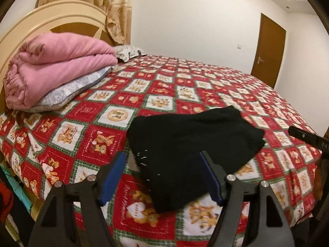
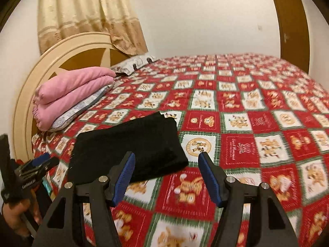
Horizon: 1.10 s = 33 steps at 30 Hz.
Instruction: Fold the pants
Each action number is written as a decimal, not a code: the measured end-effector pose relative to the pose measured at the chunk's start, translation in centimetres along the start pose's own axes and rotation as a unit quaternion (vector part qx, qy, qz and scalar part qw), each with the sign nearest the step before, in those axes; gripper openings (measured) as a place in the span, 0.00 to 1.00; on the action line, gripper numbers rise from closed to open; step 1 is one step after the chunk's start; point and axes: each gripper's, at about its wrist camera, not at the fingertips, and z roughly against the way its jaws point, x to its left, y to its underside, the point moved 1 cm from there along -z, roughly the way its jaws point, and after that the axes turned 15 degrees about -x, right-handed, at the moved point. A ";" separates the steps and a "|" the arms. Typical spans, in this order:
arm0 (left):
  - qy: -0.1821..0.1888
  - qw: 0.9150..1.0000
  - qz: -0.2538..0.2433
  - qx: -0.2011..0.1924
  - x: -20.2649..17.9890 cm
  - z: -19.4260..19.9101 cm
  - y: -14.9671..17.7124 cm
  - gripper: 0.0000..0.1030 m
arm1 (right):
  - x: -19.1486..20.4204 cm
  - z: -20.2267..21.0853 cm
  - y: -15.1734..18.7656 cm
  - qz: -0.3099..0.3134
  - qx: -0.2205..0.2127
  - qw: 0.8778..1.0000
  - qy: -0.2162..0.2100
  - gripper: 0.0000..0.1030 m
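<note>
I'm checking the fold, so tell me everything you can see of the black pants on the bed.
The pants are plain black, soft, knit-looking fabric, folded into a compact, roughly rectangular bundle with layered edges at one end. They lie flat on the bedspread near the bed's front edge, apart from the pink quilt. No waistband or legs can be told apart. Neither the left gripper nor the right gripper touches them; both stand open, with nothing between the fingers.

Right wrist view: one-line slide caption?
Open right gripper above a folded black pants bundle on the red patterned bedspread.
</note>
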 end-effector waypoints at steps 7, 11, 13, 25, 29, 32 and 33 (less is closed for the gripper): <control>0.026 0.999 -0.011 -0.019 -2.2 2.3 -0.9 0.79 | 1.6 4.6 -0.5 0.028 -0.023 0.999 0.004 0.63; 0.034 0.999 -0.018 -0.025 -3.1 3.4 -0.9 0.79 | 2.0 6.3 -0.8 0.028 -0.036 0.999 0.001 0.63; 0.037 0.999 -0.020 -0.027 -3.4 3.8 -1.0 0.79 | 2.3 6.9 -0.9 0.033 -0.041 0.999 0.001 0.63; 0.042 0.998 -0.026 -0.033 -4.4 5.0 -0.7 0.87 | 3.5 8.9 -0.7 0.048 -0.055 0.997 -0.005 0.64; 0.042 0.998 -0.027 -0.034 -4.6 5.2 -0.7 0.87 | 3.9 9.0 -0.6 0.055 -0.056 0.997 -0.009 0.64; 0.042 0.998 -0.026 -0.034 -4.7 5.2 -0.7 0.87 | 4.3 9.1 -0.4 0.061 -0.056 0.997 -0.012 0.64; 0.041 0.998 -0.026 -0.034 -4.6 5.2 -0.7 0.87 | 4.4 9.1 -0.5 0.063 -0.057 0.996 -0.013 0.64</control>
